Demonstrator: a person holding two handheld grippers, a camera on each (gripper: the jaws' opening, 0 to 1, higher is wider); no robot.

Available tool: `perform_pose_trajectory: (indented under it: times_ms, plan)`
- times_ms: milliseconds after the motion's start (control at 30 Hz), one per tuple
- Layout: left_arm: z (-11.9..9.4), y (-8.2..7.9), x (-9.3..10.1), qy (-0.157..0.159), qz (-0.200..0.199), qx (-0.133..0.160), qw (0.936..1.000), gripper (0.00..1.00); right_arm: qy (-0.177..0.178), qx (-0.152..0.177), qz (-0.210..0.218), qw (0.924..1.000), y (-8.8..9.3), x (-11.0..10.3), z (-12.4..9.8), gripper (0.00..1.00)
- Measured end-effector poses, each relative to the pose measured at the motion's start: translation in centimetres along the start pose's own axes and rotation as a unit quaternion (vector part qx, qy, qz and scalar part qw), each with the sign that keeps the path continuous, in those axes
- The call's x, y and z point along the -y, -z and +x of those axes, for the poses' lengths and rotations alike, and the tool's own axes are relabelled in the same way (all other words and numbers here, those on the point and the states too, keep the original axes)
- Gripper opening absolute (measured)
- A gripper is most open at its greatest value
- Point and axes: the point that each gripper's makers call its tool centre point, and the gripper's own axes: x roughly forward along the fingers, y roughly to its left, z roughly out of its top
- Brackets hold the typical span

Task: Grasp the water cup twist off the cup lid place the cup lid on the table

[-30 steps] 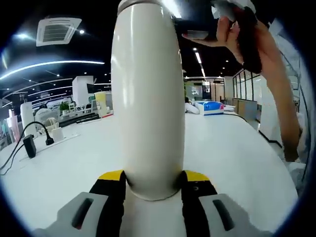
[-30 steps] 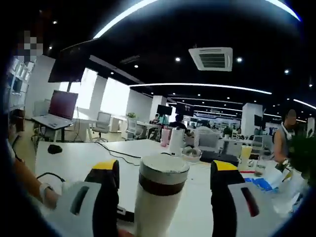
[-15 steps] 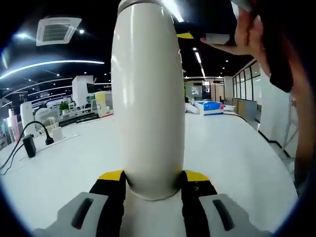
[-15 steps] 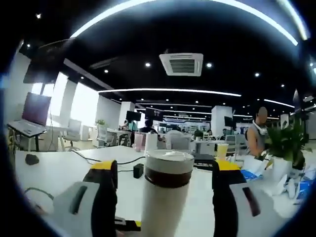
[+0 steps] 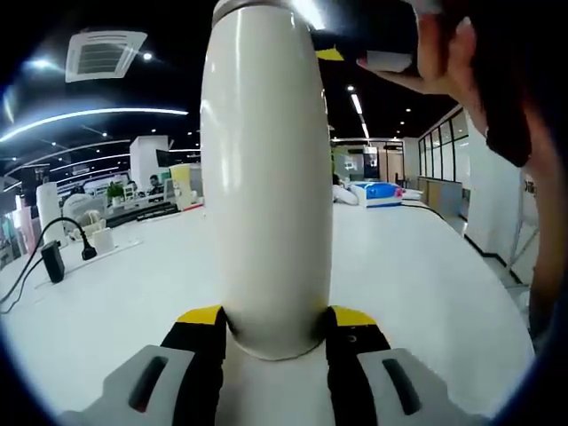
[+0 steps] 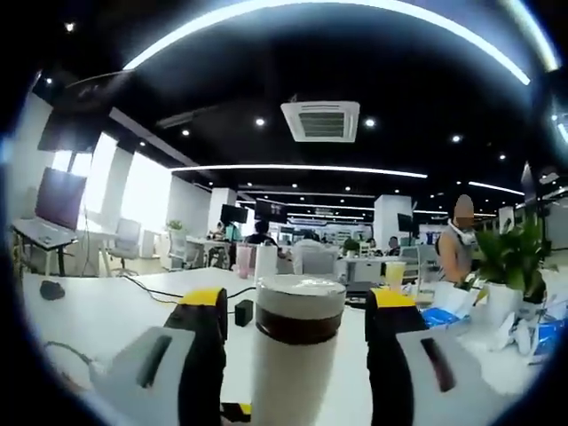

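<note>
Your left gripper (image 5: 269, 333) jaws clamp the smooth, probably slippery cream metal water cup (image 5: 266, 169) low down; your right gripper (image 6: 295, 324) jaws stand apart around its brown-banded lid (image 6: 299, 306), so grip there.

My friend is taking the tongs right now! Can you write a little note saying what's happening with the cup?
Left tongs: shut on the water cup near its base, holding it upright over the white table.
Right tongs: open, jaws on either side of the cup lid, not yet touching it.
Done: the cup is grasped.
Left: close the right tongs on the lid, twist it off, and place it on the table.
The person's hand shows up near the cup top in the left gripper view.
</note>
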Motion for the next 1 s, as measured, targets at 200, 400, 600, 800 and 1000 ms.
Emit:
perform_pose_trajectory:
  times_ms: [200,400,600,800,1000]
  plan:
    - [0.0,0.0,0.0,0.000,0.000,0.000,1.0000,0.46,-0.016,-0.001,0.003,0.9999,0.2,-0.6,0.5,0.55]
    - [0.0,0.0,-0.1,0.001,0.000,0.000,1.0000,0.46,-0.007,0.001,0.005,1.0000,0.0,-0.2,0.7,0.54]
    - [0.0,0.0,-0.2,0.001,0.000,0.001,1.0000,0.46,-0.007,0.010,0.006,0.9999,0.0,0.3,0.7,0.45]
    - [0.0,0.0,-0.4,0.001,0.001,0.002,1.0000,0.46,-0.042,0.009,0.036,0.9984,0.2,0.4,1.1,0.45]
    - [-0.1,0.0,-0.4,0.001,0.000,0.002,1.0000,0.46,-0.061,0.008,0.028,0.9977,0.2,0.3,1.2,0.44]
